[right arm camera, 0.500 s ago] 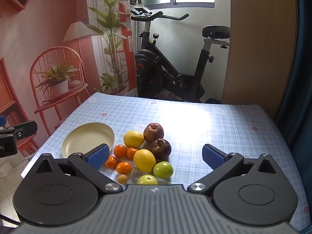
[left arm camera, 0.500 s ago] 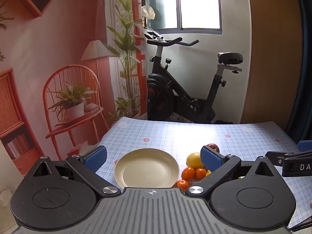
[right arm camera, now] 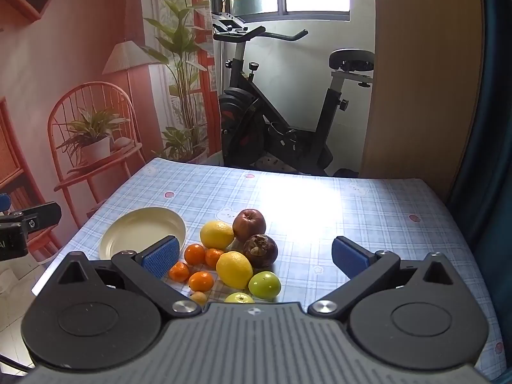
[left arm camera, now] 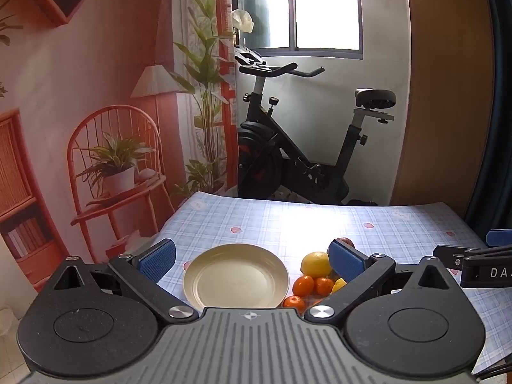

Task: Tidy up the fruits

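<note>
Checked tablecloth [right arm camera: 368,211], lemon [right arm camera: 234,269] lengthwise upright

The checked tablecloth [right arm camera: 368,211] carries a cream plate [right arm camera: 128,233] (empty) beside clustered fruits [right arm camera: 235,252].

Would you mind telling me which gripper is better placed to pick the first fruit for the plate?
Right, probably. The right gripper is open with the fruit pile between its fingers; the left gripper is open over the bare plate.
</note>
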A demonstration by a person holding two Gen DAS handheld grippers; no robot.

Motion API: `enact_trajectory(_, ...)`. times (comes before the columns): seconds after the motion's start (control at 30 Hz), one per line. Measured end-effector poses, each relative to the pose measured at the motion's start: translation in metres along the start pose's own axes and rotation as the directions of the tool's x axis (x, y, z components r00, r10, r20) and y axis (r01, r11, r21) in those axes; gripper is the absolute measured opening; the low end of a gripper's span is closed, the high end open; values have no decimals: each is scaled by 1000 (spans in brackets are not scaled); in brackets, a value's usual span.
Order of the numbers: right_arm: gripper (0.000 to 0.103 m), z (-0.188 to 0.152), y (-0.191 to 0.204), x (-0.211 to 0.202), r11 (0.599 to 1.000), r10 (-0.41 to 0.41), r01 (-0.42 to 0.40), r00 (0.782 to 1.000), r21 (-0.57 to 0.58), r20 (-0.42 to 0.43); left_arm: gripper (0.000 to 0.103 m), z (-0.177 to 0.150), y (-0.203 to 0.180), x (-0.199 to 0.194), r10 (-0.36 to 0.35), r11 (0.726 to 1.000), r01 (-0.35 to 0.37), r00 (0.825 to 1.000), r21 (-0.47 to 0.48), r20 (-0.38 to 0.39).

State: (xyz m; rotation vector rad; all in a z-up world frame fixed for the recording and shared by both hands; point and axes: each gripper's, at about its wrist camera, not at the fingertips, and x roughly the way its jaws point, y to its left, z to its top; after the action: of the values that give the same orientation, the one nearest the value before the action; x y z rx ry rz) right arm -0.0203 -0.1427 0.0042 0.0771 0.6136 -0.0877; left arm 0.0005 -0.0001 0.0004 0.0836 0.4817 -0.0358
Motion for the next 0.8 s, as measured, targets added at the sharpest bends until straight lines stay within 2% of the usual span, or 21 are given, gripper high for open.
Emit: enact_trajectory(0.8,103,1,1,-2,1000,-7,7,1000,3,9,102,0,2,-1,-15,1000,15,1000,-2,5)
